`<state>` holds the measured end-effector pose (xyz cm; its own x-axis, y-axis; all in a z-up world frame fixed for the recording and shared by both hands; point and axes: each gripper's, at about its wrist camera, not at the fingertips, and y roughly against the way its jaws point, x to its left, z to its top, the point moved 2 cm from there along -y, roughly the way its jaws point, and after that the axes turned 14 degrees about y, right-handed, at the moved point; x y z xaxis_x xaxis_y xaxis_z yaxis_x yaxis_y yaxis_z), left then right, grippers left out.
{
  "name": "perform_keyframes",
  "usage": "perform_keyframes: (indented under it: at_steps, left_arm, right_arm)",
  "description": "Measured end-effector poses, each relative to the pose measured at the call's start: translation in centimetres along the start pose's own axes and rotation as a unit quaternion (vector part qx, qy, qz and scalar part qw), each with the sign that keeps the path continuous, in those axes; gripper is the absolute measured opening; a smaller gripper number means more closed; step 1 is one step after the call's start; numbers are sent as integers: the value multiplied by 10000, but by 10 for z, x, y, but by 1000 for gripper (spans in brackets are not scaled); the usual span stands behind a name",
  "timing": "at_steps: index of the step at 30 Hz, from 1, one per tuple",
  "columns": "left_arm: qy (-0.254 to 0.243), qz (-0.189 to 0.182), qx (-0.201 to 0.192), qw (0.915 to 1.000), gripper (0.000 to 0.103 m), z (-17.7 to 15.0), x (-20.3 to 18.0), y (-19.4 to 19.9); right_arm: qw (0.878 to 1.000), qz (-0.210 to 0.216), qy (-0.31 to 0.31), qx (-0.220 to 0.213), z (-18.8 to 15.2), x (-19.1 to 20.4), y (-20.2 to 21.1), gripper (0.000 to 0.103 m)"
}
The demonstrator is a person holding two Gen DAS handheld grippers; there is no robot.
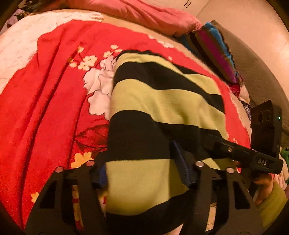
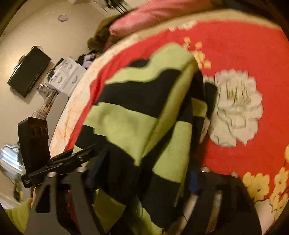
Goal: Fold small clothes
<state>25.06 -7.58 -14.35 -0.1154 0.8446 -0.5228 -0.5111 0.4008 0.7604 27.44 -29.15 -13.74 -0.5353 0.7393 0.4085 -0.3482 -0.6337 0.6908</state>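
A: Striped knit, lime and black — sweater point(image 1: 153, 112) — lies on the red floral blanket point(image 1: 45, 108), on the bed.

B: Long axis?

A: Left view: runs from the near edge, by the camera, up and away toward the pink pillow point(image 1: 144, 14). Bands cross it sideways. Far end sits by the white flower print point(image 1: 99, 90).

B: Flat?

A: Not really. Right view shows the sweater point(image 2: 144, 117) bunched, with a lengthwise ridge of doubled cloth running up the middle, tilted right. Far end points toward the blanket's point(image 2: 234, 45) top edge. White flower point(image 2: 236, 108) just right of it.

B: Left gripper?

A: Left gripper point(image 1: 146, 173) has its fingers spread, one each side of the near hem, cloth draped between. Blue pads show by the cloth. Can't tell if it's pinching anything.

B: Right one?

A: Right gripper point(image 2: 140, 182) — cloth piled between the fingers there too, blurred. Grasp not readable. In the left view it comes in from the right as a dark bar point(image 1: 243, 155), its tip against the sweater's right edge.

B: Other stuff?

A: Multicolour striped cushion point(image 1: 215, 48) well right of the sweater. Black box point(image 2: 28, 72) on the floor beside the bed, white packs point(image 2: 66, 76) near it.
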Motion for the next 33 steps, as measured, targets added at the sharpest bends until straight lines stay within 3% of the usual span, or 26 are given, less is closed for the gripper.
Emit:
perform_keyframes:
  at_steps: [2,10,17,33]
  left_arm:
    - [-156,-81,-101,9998,41,1,-10,8]
    - [-792,-196,-489,9955,41,-2,-51,27]
    - [-866,104,-145,9961,41,-12,-46,2]
    - [-864,398,-123,9954,63,-17,-38,2]
  right_arm:
    - [9997,22,26,-250,4,6,13,56]
    - [9974,-299,288,-597,10,14,55,55]
    - [9978,-575,186,-267,-5,1,39,55]
    - [9922,-1238,-155,33,-16,1,36,73]
